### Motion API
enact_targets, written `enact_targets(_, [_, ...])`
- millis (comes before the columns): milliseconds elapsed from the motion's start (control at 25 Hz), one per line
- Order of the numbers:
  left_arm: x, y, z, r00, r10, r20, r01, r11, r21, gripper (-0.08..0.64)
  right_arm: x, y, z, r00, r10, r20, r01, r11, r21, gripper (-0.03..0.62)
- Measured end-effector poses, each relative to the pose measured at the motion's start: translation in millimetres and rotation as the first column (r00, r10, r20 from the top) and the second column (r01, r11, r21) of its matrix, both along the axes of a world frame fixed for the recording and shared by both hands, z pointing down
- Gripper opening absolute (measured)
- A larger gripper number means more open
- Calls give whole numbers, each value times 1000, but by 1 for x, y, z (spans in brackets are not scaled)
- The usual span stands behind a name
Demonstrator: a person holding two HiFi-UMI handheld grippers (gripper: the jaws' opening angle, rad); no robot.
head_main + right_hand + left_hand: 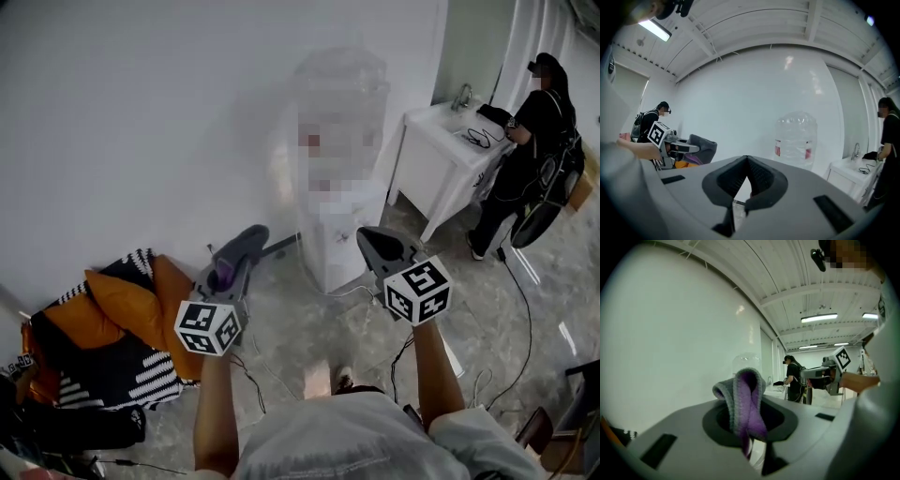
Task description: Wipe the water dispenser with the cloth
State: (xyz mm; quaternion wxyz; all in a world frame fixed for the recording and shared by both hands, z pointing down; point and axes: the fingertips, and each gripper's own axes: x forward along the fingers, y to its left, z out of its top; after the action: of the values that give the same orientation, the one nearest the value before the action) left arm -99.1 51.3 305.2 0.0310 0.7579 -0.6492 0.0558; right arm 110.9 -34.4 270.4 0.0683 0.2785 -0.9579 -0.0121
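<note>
The white water dispenser (pixel 336 220) with a clear bottle (pixel 797 138) on top stands against the wall, straight ahead of both grippers. My left gripper (pixel 249 236) is shut on a grey and purple cloth (pixel 743 401), which bulges in a fold out of the jaws. The cloth (pixel 224 274) is short of the dispenser's lower left and does not touch it. My right gripper (pixel 369 236) is shut, with its tips meeting and nothing between them. It hovers near the dispenser's lower right. The left gripper (pixel 691 147) also shows in the right gripper view.
A white sink table (pixel 441 155) stands to the right of the dispenser, with a person in black (pixel 534 141) at it. Orange and striped cushions (pixel 117 323) lie on the floor at the left. Cables (pixel 521 328) run over the floor at the right.
</note>
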Motion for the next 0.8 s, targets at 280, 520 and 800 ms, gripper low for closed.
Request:
enact_targets(280, [4, -64, 19, 996, -86, -22, 85, 996, -37, 74, 9, -79, 19, 999, -35, -6, 35, 999, -25, 14])
enact_targets(520, [4, -96, 44, 991, -127, -42, 123, 989, -86, 74, 4, -124, 40, 998, -66, 4, 66, 995, -76, 14])
enact_targets(800, [-17, -128, 68, 990, -131, -60, 123, 985, -121, 74, -16, -153, 67, 997, -69, -46, 63, 992, -108, 14])
